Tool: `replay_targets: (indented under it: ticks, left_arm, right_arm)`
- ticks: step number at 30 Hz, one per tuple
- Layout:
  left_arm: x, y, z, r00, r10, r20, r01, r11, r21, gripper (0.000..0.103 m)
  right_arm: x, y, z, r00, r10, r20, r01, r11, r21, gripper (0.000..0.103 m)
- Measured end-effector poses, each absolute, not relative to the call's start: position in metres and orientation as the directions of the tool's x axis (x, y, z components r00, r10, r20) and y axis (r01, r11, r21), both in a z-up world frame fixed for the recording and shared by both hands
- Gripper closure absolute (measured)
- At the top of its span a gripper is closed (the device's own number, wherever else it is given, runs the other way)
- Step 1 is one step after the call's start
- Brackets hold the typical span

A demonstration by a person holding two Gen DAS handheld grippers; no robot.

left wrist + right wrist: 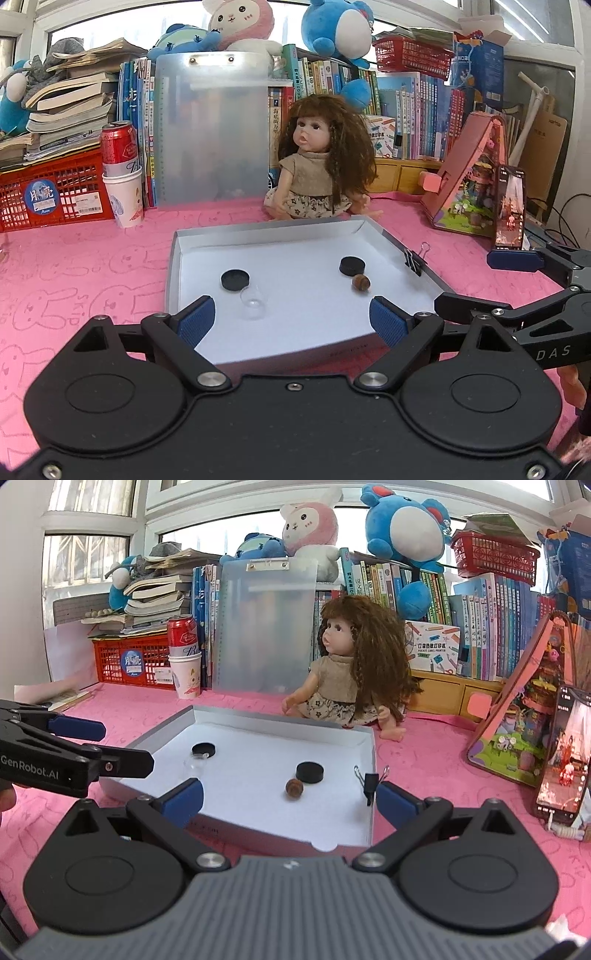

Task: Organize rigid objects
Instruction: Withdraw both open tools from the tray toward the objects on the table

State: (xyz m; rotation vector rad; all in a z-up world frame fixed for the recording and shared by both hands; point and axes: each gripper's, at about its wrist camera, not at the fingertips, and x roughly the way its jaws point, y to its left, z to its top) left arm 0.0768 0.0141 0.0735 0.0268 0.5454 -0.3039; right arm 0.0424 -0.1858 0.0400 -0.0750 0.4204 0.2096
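A shallow white box lid [258,236] [343,823] lies on the pink tablecloth. In it are two black round caps [235,280] [352,266] [204,750] [310,772], a small clear cup [253,303] [195,766] and a brown nut [361,283] [294,786]. A black binder clip [413,259] [370,782] grips the lid's right wall. My left gripper [291,321] is open and empty over the lid's near edge. My right gripper [290,801] is open and empty at the lid's near right corner.
A doll [317,162] [351,664] sits behind the lid. A translucent clipboard [212,129], a can in a paper cup [122,173], a red crate [51,192] and books line the back. A pink toy house [524,716] and a phone [565,753] stand at right.
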Motion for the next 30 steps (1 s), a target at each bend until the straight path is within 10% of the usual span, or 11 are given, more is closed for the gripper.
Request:
replay_targets:
  ticks: [30]
  left_arm:
    - [0.011, 0.014, 0.032, 0.821, -0.245, -0.516, 0.289, 0.957, 0.005, 0.013]
  right_arm:
    - [-0.006, -0.191, -0.004, 0.854, 0.253, -0.454, -0.287, 0.958, -0.006, 0.000]
